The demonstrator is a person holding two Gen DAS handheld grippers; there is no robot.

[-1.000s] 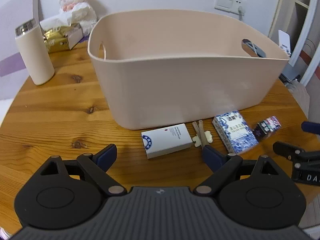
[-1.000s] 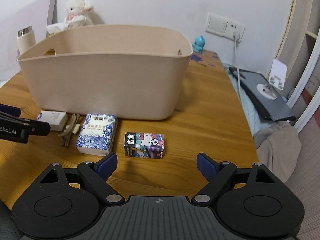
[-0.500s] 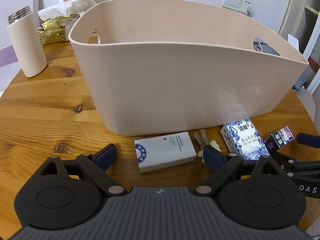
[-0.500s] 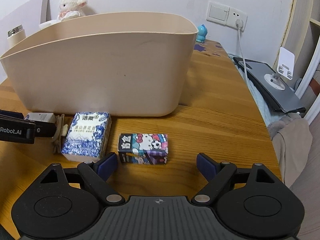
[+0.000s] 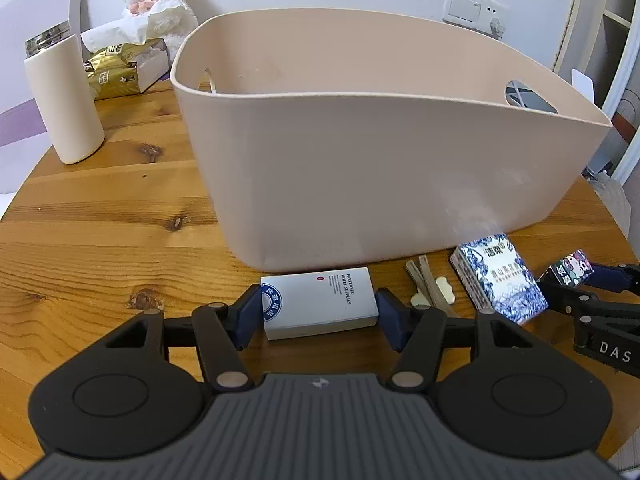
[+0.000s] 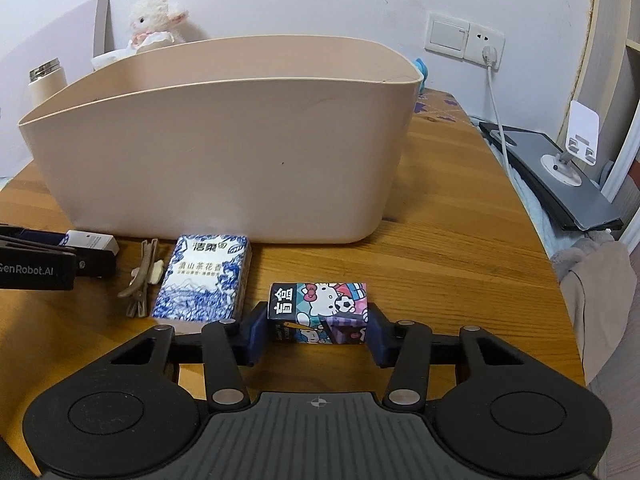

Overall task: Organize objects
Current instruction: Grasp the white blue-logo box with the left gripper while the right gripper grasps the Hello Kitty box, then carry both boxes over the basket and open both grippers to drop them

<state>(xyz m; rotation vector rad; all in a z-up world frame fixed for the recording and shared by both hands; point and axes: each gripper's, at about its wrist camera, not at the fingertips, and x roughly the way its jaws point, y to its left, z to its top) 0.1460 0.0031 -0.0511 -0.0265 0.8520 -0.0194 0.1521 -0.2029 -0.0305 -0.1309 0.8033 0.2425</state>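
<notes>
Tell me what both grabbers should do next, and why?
Probably lift. The left gripper has closed on the white box, the right gripper on the cartoon box. Both boxes sit on the table before the bin.

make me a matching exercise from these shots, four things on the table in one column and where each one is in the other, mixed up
Things:
1. white box
2. cartoon box
3. hair clip
4. white bottle

Places:
A. between the right gripper's fingers
B. standing left of the beige bin
C. between the left gripper's fingers
D. lying beside the blue-and-white pack

Pairs: 1-C, 2-A, 3-D, 4-B
</notes>
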